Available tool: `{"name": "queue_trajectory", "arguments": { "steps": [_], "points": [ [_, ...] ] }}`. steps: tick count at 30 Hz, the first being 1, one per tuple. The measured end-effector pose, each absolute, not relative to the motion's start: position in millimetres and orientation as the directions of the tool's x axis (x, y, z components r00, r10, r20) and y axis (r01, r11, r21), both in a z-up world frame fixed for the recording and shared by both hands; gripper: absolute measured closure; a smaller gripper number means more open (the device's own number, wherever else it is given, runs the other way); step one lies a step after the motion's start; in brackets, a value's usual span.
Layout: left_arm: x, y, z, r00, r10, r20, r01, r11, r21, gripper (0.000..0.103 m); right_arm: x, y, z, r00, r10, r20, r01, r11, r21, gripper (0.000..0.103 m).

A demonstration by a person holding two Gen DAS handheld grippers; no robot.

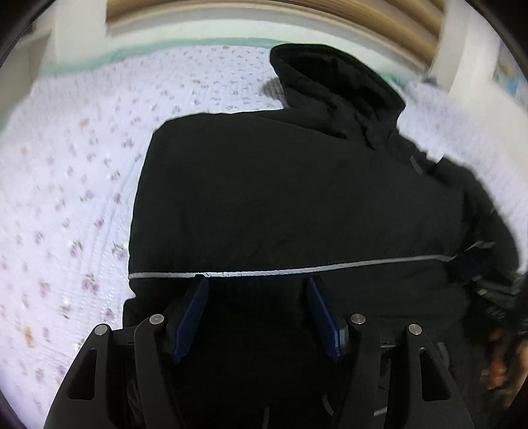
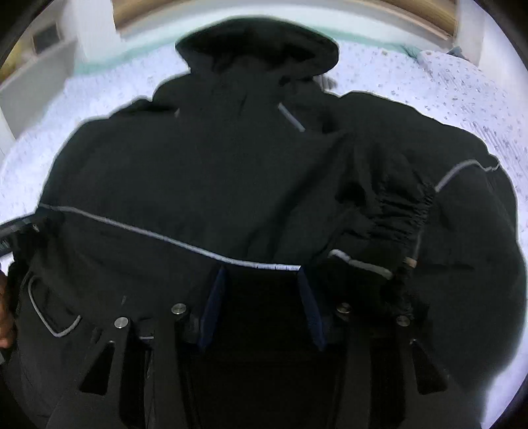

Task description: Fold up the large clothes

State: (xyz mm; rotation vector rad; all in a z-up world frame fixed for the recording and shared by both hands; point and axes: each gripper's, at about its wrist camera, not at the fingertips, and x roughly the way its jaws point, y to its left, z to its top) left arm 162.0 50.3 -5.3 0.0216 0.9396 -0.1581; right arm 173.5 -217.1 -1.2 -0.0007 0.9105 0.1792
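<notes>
A large black hooded jacket (image 1: 297, 198) with grey reflective piping lies spread on a bed; it also fills the right wrist view (image 2: 231, 171), hood at the far end. My left gripper (image 1: 257, 283) is open, its blue pads (image 1: 194, 310) apart just over the jacket's near part, by the piping line. My right gripper (image 2: 262, 274) is open too, pads (image 2: 312, 307) apart over the jacket's near part, next to a gathered sleeve cuff (image 2: 402, 217). Neither grips the cloth.
The bed has a pale lilac floral quilt (image 1: 72, 198), also in the right wrist view (image 2: 462, 92). A wooden headboard (image 1: 264, 10) and white bed posts stand at the far end. A hand shows at the right edge (image 1: 498, 363).
</notes>
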Motion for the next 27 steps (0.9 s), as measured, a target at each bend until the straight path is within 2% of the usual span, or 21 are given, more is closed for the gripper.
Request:
{"name": "queue_trajectory", "arguments": {
  "steps": [2,5,8,12,15,16,19,21,24,27],
  "points": [
    [159.9,43.5,-4.9,0.593,-0.086,-0.800,0.151,0.989,0.006,0.039,171.0,-212.4,-1.1,0.617,0.137,-0.775,-0.154,0.987,0.052,0.055],
    [155.8,48.0,6.5,0.591,-0.094,-0.801,0.136,0.991,-0.015,0.039,169.4,-215.4,-6.2,0.642,0.142,-0.753,-0.160,0.986,0.050,0.055],
    [142.1,46.9,30.4,0.590,-0.161,-0.791,0.142,0.985,-0.095,0.039,158.1,-225.2,2.6,0.633,0.202,-0.748,-0.170,0.978,0.120,0.051],
    [132.1,13.4,70.6,0.611,-0.237,-0.755,0.213,0.968,-0.131,0.039,140.6,-245.6,34.3,0.613,0.271,-0.742,-0.175,0.962,0.207,0.048],
    [134.1,-27.1,91.0,0.616,-0.290,-0.733,0.270,0.951,-0.149,0.039,119.6,-271.2,69.7,0.657,0.320,-0.683,-0.191,0.947,0.259,0.044],
    [134.8,-47.1,94.4,0.620,-0.299,-0.725,0.295,0.945,-0.138,0.039,113.0,-280.9,80.3,0.678,0.317,-0.664,-0.186,0.947,0.262,0.039],
    [138.0,-94.9,88.3,0.665,-0.274,-0.695,0.332,0.942,-0.053,0.039,101.8,-329.0,111.8,0.767,0.212,-0.606,-0.083,0.969,0.234,0.032],
    [149.1,-117.7,74.6,0.660,-0.286,-0.694,0.336,0.940,-0.067,0.039,100.2,-361.7,118.8,0.793,0.127,-0.596,-0.003,0.979,0.205,0.030],
    [170.5,-145.5,42.9,0.573,-0.346,-0.743,0.360,0.921,-0.151,0.039,107.1,-407.8,112.4,0.783,0.076,-0.618,0.078,0.973,0.218,0.028],
    [185.6,-169.9,4.3,0.534,-0.286,-0.796,0.356,0.930,-0.095,0.039,116.6,-440.1,97.5,0.766,0.025,-0.642,0.149,0.965,0.217,0.028]
  ]
}}
